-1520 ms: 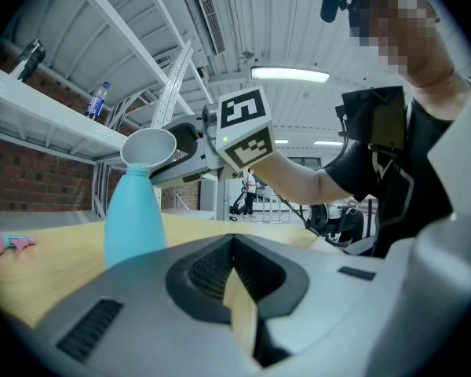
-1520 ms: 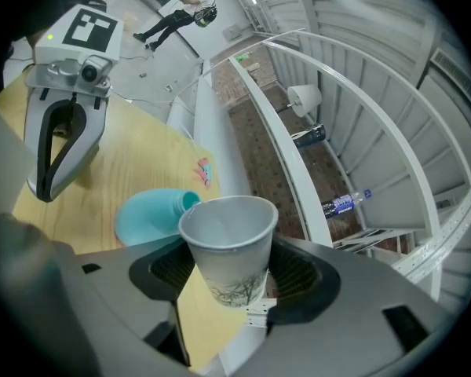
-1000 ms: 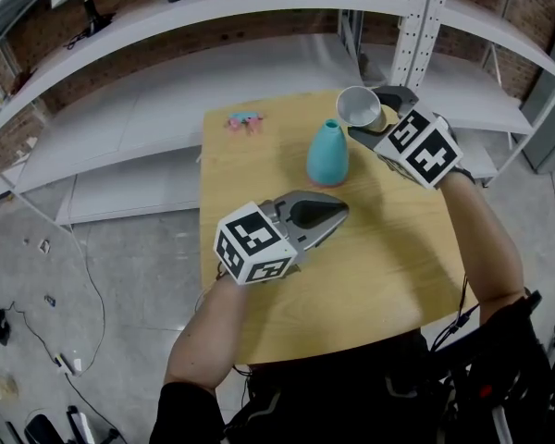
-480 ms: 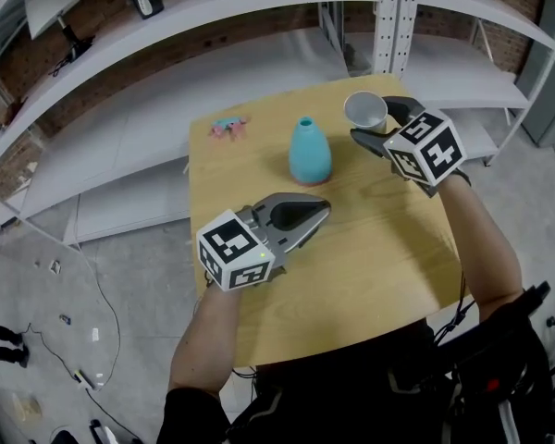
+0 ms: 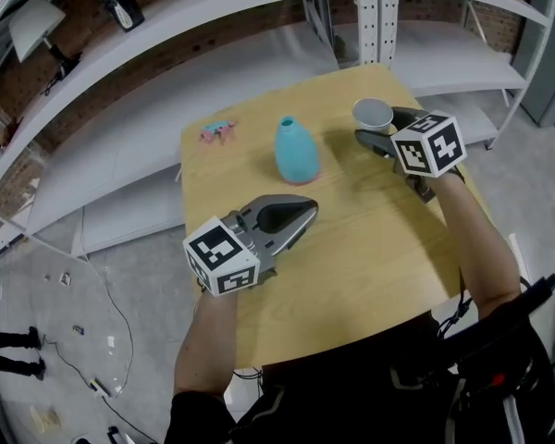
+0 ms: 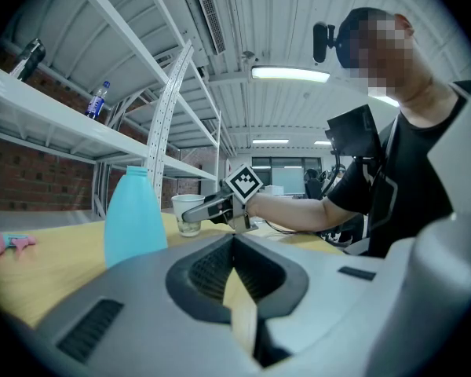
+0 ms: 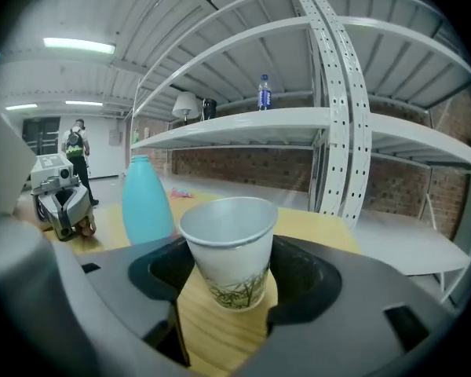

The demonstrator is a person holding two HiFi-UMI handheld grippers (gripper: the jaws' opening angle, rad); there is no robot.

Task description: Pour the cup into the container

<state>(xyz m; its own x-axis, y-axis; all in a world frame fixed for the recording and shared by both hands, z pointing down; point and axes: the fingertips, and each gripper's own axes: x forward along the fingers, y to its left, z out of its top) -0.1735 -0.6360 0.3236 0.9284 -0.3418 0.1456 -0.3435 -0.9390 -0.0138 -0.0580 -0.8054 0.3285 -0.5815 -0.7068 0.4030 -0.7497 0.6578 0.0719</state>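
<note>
A white paper cup (image 5: 373,114) with a grass print stands upright between the jaws of my right gripper (image 5: 377,129), which is shut on it near the table's far right corner. In the right gripper view the cup (image 7: 229,250) fills the gap between the jaws, its base close to the wood; whether it touches I cannot tell. The container, a teal bottle (image 5: 297,151) with a narrow open neck, stands left of the cup. My left gripper (image 5: 301,213) rests mid-table, shut and holding nothing, pointing towards the bottle (image 6: 135,214).
A small pink object (image 5: 218,131) lies at the far left of the wooden table (image 5: 370,248). White shelving with a perforated post (image 5: 379,17) rises right behind the table. The floor drops away on the left and right sides.
My right gripper has rolled the cup from tilted back to upright and carried it down and to the right, away from the bottle's neck. The left gripper has stayed put.
</note>
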